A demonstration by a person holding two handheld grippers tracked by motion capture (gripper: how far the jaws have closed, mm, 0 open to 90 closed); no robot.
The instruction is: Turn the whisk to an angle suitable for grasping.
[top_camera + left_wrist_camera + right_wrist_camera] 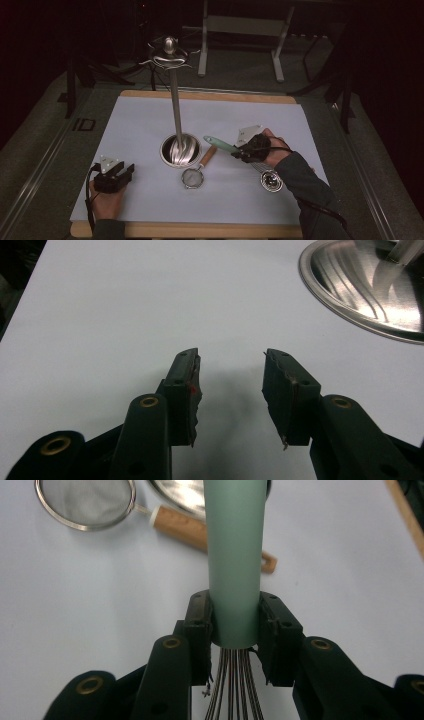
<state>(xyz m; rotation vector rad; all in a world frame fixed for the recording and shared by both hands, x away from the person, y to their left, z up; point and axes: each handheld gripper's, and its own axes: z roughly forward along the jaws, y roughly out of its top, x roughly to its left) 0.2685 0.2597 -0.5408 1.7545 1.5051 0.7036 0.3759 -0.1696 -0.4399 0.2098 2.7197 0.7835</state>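
A whisk with a pale green handle and a wire head is tilted above the white mat, handle pointing toward the stand. My right gripper is shut on the handle's lower end; in the right gripper view the jaws press both sides of the green handle, with the wires running back between them. My left gripper rests at the mat's front left, open, with nothing between its jaws.
A steel stand rises from a round base at mid-mat, its pole topped by hooks; the base's rim lies ahead-right of the left gripper. A small strainer with a wooden handle lies just in front of the base.
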